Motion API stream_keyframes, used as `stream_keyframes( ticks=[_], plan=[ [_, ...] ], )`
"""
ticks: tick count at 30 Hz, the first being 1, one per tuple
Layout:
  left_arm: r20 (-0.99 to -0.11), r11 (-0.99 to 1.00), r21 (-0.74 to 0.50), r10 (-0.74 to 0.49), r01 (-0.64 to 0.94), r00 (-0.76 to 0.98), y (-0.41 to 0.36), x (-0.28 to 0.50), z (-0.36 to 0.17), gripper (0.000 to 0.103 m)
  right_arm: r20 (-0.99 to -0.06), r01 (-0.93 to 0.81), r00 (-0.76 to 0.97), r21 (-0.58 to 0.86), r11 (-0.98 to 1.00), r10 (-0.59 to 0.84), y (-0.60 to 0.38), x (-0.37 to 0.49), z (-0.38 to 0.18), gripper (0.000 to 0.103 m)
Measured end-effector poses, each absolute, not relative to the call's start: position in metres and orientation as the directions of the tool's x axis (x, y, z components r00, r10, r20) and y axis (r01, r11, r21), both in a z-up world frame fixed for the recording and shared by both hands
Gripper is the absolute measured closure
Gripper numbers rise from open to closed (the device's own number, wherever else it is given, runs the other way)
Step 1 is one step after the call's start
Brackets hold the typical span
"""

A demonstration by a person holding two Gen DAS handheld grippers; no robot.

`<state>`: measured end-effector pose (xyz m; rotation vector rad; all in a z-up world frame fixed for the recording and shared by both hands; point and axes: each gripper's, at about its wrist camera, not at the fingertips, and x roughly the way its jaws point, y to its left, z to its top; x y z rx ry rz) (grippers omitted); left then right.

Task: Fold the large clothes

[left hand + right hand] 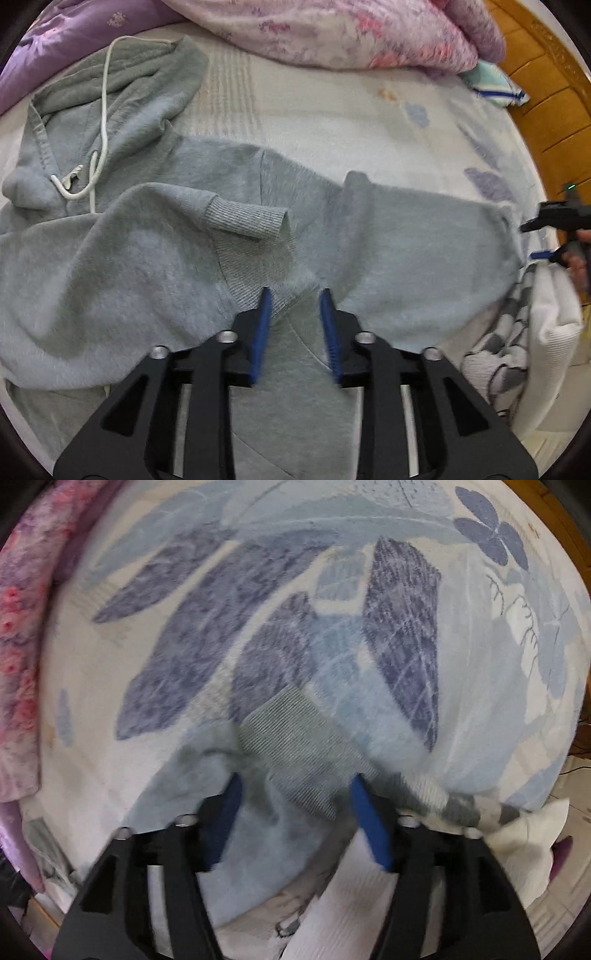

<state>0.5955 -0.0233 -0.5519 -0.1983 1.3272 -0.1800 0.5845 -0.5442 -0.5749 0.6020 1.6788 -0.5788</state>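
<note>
Sleeves folded across hoodie (155, 240), body unfolded; my left gripper (295, 299) released over hem, right gripper (295, 786) released over cuff (295, 746).

No text, label, brand, number or sign can be read in either view.
</note>
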Motion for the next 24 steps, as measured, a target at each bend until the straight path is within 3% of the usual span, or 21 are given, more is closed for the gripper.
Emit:
stream_keyframes(
  ticks=[1, 2, 7, 10, 12, 14, 24],
  plan=[
    [-0.933, 0.963, -0.270, -0.265, 0.010, 0.242, -0.020, 0.594, -0.546, 0.054, -0.980, 0.672, -0.192, -0.088, 0.735, 0.058, -0.550, 0.581, -0.582, 0.035],
    [-0.925, 0.957, -0.291, -0.281, 0.000, 0.255, -0.016, 0.593, -0.540, 0.051, -0.979, 0.678, -0.192, -0.078, 0.731, 0.074, -0.554, 0.579, -0.589, 0.035],
    [-0.911, 0.938, -0.324, -0.273, -0.126, 0.309, 0.029, 0.586, -0.518, 0.047, -0.976, 0.622, -0.189, -0.031, 0.783, 0.111, -0.552, 0.578, -0.608, 0.038],
    [-0.924, 0.935, -0.294, -0.225, -0.199, 0.311, 0.058, 0.581, -0.514, 0.042, -0.981, 0.608, -0.150, 0.009, 0.794, 0.126, -0.547, 0.579, -0.608, 0.059],
    [-0.937, 0.941, -0.254, -0.182, -0.225, 0.299, 0.075, 0.576, -0.514, 0.042, -0.990, 0.572, -0.105, 0.014, 0.820, 0.090, -0.535, 0.580, -0.594, 0.085],
    [-0.949, 0.940, -0.222, -0.146, -0.259, 0.281, 0.096, 0.570, -0.516, 0.042, -0.999, 0.523, -0.045, 0.001, 0.852, 0.028, -0.522, 0.581, -0.574, 0.092],
    [-0.976, 0.898, -0.161, -0.084, -0.410, 0.200, 0.192, 0.539, -0.531, 0.038, -0.940, 0.309, 0.320, 0.220, 0.925, 0.117, -0.363, 0.563, -0.443, 0.093]
  ],
)
